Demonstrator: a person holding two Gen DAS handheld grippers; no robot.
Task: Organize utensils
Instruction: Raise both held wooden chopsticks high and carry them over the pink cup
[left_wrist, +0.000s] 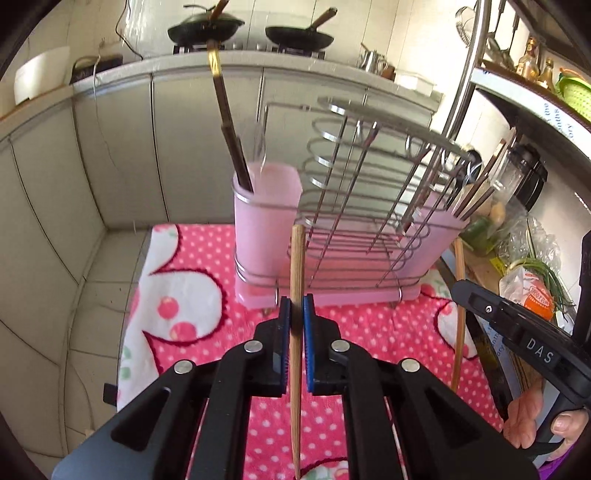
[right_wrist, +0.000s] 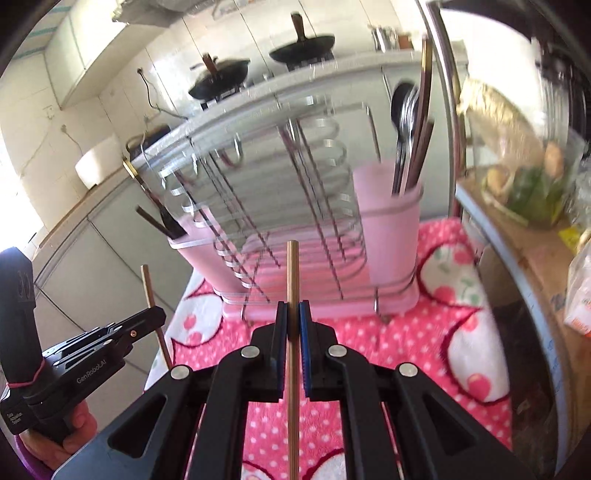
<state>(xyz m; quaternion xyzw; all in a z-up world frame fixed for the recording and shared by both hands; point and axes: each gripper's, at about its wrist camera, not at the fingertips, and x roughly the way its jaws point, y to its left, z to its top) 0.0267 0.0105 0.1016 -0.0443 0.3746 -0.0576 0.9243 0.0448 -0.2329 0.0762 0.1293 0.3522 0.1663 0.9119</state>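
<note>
- Nearest you, your left gripper (left_wrist: 296, 306) pinches one wooden chopstick (left_wrist: 296, 280) between its blue pads (left_wrist: 307, 314). The stick stands nearly upright, its blunt end above the jaws and its thin end hanging below them, clear of the cloth.
- Your right gripper (right_wrist: 293, 314) is likewise pressed onto a second chopstick (right_wrist: 293, 273), also about upright. In the left view this gripper (left_wrist: 458, 286) sits to the right, with its stick crossing the tips.
- Under both lies the pink dotted cloth (left_wrist: 207, 266). I see no loose utensils on the part of it that shows, though your grippers hide the nearest stretch.
- Just beyond stands the wire rack (left_wrist: 354, 206) on its pink tray, a pink cup at each end.
- The left cup (left_wrist: 266, 206) already holds dark chopsticks and what looks like a pale spoon.
- The right cup (right_wrist: 391, 229) already holds dark spoons and chopsticks.
- Far off, two pans (left_wrist: 299, 35) sit on the stove.
- My read: much of the sorting seems done. What remains for you is to carry these two sticks over a cup, point the thin ends down and let go.
</note>
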